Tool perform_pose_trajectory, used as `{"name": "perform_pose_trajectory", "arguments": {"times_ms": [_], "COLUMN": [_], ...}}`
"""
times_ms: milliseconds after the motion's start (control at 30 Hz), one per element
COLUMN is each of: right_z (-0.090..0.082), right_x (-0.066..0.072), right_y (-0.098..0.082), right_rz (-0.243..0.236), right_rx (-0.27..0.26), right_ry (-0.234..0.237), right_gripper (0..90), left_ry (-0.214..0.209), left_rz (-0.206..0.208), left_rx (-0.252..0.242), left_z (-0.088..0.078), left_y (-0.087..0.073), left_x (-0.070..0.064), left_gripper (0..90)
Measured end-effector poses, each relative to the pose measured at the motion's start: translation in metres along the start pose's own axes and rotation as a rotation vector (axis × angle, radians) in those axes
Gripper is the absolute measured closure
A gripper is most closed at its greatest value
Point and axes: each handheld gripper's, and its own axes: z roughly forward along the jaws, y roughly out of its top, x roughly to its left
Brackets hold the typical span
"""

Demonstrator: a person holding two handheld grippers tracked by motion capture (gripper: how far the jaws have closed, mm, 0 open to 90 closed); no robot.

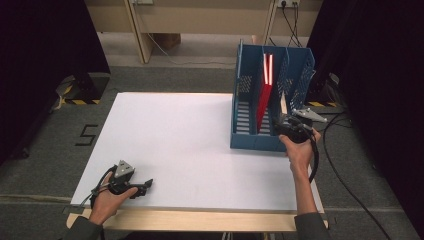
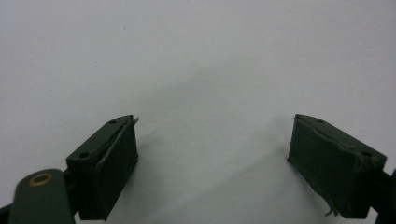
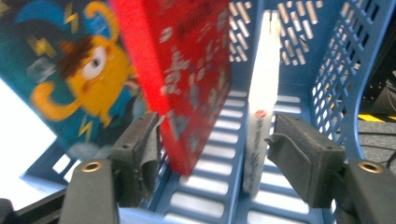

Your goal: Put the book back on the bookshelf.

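Observation:
A blue slotted file rack stands at the table's right rear. A red book leans upright in it, and a thin white book stands one divider to the right. My right gripper is at the rack's front, open. In the right gripper view its jaws stand apart around the lower corner of the red book and the white book, without pressing on either. A teal cover with a yellow cartoon figure lies against the red book's left side. My left gripper rests open on the white table, holding nothing.
The white tabletop spreads wide between the two hands. The rack's perforated blue walls hem in the right gripper. Black curtains flank both sides, and cables trail on the floor at the right.

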Motion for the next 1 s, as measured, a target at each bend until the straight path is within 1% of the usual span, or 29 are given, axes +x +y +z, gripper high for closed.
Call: {"name": "perform_pose_trajectory", "arguments": {"times_ms": [33,133,267,333,367,467,533,600,733,867,933,1000], "right_z": [-0.003,-0.012,-0.024,-0.028,-0.03,-0.034,-0.036,-0.036,-0.037,-0.036,-0.036,-0.035], "right_x": [0.003,0.011,0.024,0.03,0.033,0.043,0.05,0.057,0.068,0.077,0.081,0.086], "right_y": [-0.001,-0.006,-0.013,-0.018,-0.02,-0.024,-0.027,-0.032,-0.04,-0.05,-0.054,-0.059], "right_rz": [-0.01,-0.012,-0.007,-0.014,-0.021,-0.025,-0.046,-0.043,-0.064,-0.067,-0.063,-0.063], "right_rx": [0.005,0.004,-0.015,-0.023,-0.021,-0.037,-0.029,-0.026,-0.014,0.003,0.012,0.016], "right_ry": [0.005,0.023,0.064,0.091,0.096,0.109,0.118,0.132,0.151,0.179,0.177,0.191], "right_gripper": [30.9,22.3,16.2,15.7,15.7,15.7,15.6,15.7,15.7,15.7,15.8,15.8], "left_ry": [0.0,-0.001,-0.001,-0.001,-0.001,-0.001,0.001,0.001,0.001,0.002,0.002,0.002], "left_rz": [0.001,0.0,0.003,0.002,0.003,0.0,0.001,0.0,0.0,-0.001,-0.001,-0.001], "left_rx": [0.0,0.0,0.001,0.001,0.001,-0.002,0.0,-0.001,-0.002,-0.004,-0.004,-0.003], "left_z": [0.0,0.0,0.0,0.0,0.0,0.0,0.0,0.0,0.0,0.0,0.0,0.0], "left_y": [0.0,0.0,0.0,0.0,0.0,0.0,0.0,0.0,0.0,0.0,0.0,0.0], "left_x": [0.0,0.0,0.0,0.0,0.0,0.0,0.0,0.0,0.0,-0.001,-0.001,-0.001], "left_gripper": [14.2,14.1,14.1,14.1,14.1,14.1,14.1,14.1,14.1,14.1,14.1,14.1]}}
